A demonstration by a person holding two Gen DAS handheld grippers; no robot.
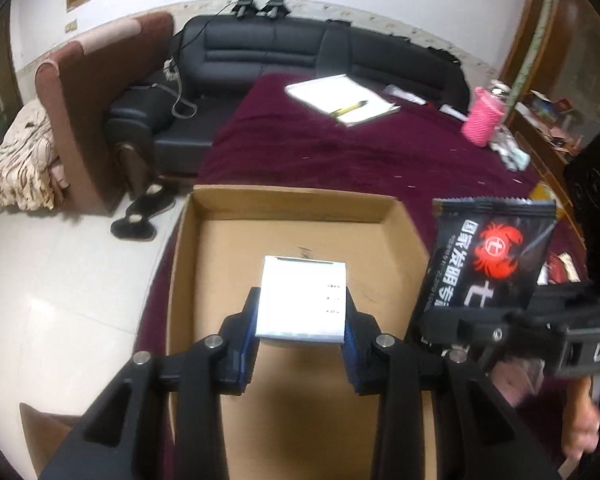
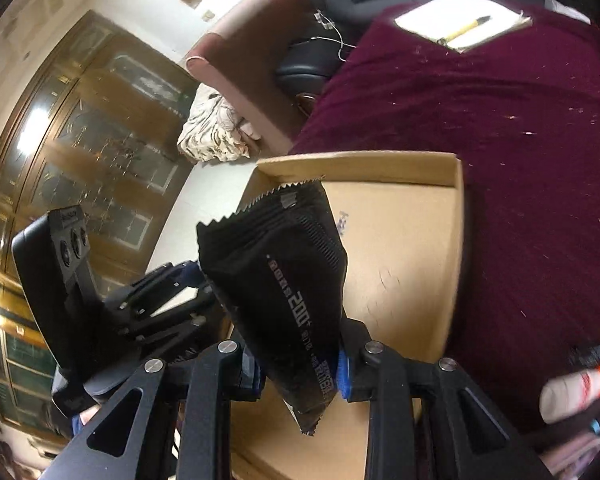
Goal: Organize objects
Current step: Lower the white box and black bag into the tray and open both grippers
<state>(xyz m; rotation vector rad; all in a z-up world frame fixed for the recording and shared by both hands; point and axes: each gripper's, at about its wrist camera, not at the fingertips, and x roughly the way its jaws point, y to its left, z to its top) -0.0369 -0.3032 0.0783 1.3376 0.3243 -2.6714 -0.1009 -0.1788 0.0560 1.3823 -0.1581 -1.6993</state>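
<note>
Left tool [image 1: 302, 316] clamps a small white box [image 1: 303, 296], held over the open cardboard box [image 1: 296, 204], our landmark. Right tool [image 2: 300, 368] pinches a black snack packet [image 2: 284, 280] by its lower end, just above the cardboard box's right edge. Beyond the cardboard box, on the maroon-covered tabletop [image 1: 300, 148], lies a notepad [image 1: 340, 94] with a yellow pen [image 1: 350, 107]; a pink cup [image 1: 482, 118] stands farther right.

The right gripper [image 2: 300, 368] squeezes a black snack bag [image 2: 280, 280] (zigzag edge on top) over the cardboard box [image 2: 400, 264]. The box sits on a dark red cloth [image 2: 520, 160].
</note>
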